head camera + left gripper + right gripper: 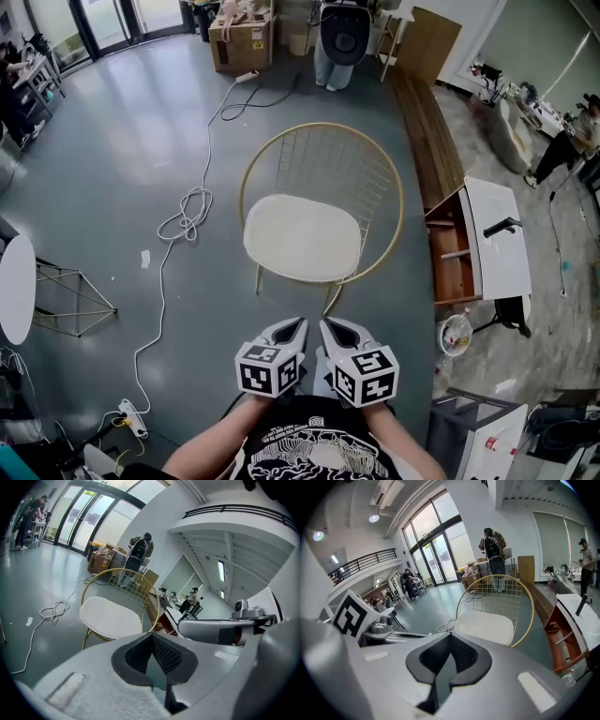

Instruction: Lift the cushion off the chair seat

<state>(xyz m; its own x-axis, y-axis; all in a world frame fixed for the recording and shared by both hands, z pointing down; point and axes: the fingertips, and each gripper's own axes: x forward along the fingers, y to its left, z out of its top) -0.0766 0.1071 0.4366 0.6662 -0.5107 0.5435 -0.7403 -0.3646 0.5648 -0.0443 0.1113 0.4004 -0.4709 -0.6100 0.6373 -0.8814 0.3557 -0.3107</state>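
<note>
Cream cushion [302, 236], flat on the seat of a gold wire chair [328, 159] on open floor. Probably soft, light and floppy; best pinched along the near edge, one corner each. Left gripper [298, 326] and right gripper [328, 326] near that edge, not touching, jaws together, empty. White cable [187, 220] to the left, wooden cabinet [455, 253] to the right; no obstruction between.

A white cable [187, 221] lies coiled on the grey floor [103, 150] and runs down to a power strip [131, 418] at bottom left. A cardboard box [241, 42] and a standing person [330, 67] are at the far end. At right, a white desk [502, 244] has its wooden drawer [455, 267] open. A round table [14, 286] sits at the left edge.
</note>
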